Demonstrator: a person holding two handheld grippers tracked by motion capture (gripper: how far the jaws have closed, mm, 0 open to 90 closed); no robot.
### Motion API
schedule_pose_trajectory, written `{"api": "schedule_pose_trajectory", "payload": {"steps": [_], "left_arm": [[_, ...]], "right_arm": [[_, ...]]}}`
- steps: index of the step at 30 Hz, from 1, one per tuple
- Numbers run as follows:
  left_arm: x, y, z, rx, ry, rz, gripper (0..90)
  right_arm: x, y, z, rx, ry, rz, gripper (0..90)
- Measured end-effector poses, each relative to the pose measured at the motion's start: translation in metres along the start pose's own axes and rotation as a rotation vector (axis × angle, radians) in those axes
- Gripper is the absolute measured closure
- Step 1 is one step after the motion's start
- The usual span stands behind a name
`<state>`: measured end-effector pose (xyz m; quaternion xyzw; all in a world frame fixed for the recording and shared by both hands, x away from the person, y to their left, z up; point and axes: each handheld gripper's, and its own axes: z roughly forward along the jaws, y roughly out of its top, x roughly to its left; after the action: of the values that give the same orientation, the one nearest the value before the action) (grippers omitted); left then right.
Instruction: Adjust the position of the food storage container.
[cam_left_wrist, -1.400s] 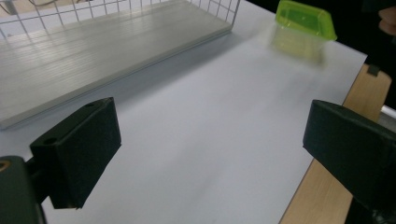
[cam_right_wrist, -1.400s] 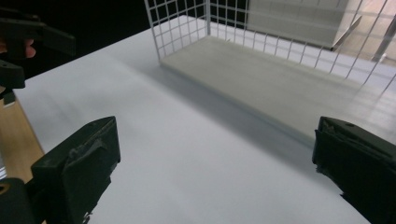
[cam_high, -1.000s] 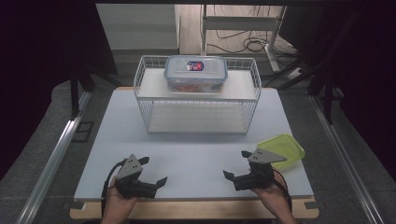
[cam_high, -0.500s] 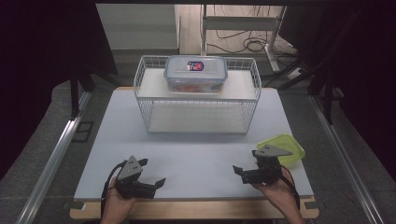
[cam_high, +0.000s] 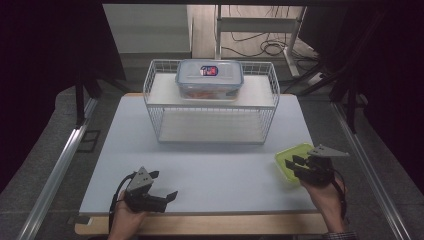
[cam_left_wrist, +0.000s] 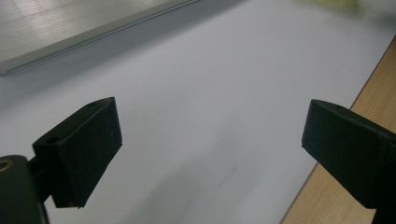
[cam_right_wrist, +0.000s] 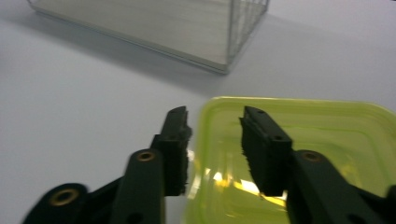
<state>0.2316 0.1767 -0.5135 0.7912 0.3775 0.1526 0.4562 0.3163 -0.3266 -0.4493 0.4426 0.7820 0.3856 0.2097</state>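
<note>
A lime-green plastic lid (cam_high: 292, 150) lies flat on the white table near its right edge. My right gripper (cam_high: 291, 162) is open over the lid's left rim. In the right gripper view the lid (cam_right_wrist: 317, 135) has one jaw just outside the rim and the other above its inside, with a narrow gap around the right gripper's (cam_right_wrist: 212, 128) middle. My left gripper (cam_high: 164, 185) rests near the table's front edge at the left, wide open and holding nothing. The left gripper (cam_left_wrist: 210, 135) has bare white table between its jaws.
A white wire basket (cam_high: 210, 125) stands at the back middle of the table, with a clear lidded food box (cam_high: 209, 77) on its upper shelf. The basket's corner (cam_right_wrist: 229, 42) is close ahead of the lid. A wooden strip (cam_high: 210, 225) runs along the table's front edge.
The right gripper has moved right and away from the person, turning onto the green lid's left rim. The left gripper has stayed where it was, open.
</note>
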Motion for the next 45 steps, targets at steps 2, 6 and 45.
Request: {"api": "schedule_pose_trajectory", "payload": {"steps": [2,6,45], "left_arm": [[0.000,0.000,0.001,0.004,-0.001,0.003,4.9],[0.000,0.000,0.001,0.005,-0.005,0.001,5.0],[0.002,-0.001,0.004,0.007,-0.024,-0.020,5.3]], "right_arm": [[-0.009,-0.001,-0.002,0.008,-0.029,0.004,75.9],[-0.028,-0.005,-0.005,0.011,-0.070,0.029,86.0],[-0.089,-0.032,0.009,0.105,-0.231,0.111,89.2]]}}
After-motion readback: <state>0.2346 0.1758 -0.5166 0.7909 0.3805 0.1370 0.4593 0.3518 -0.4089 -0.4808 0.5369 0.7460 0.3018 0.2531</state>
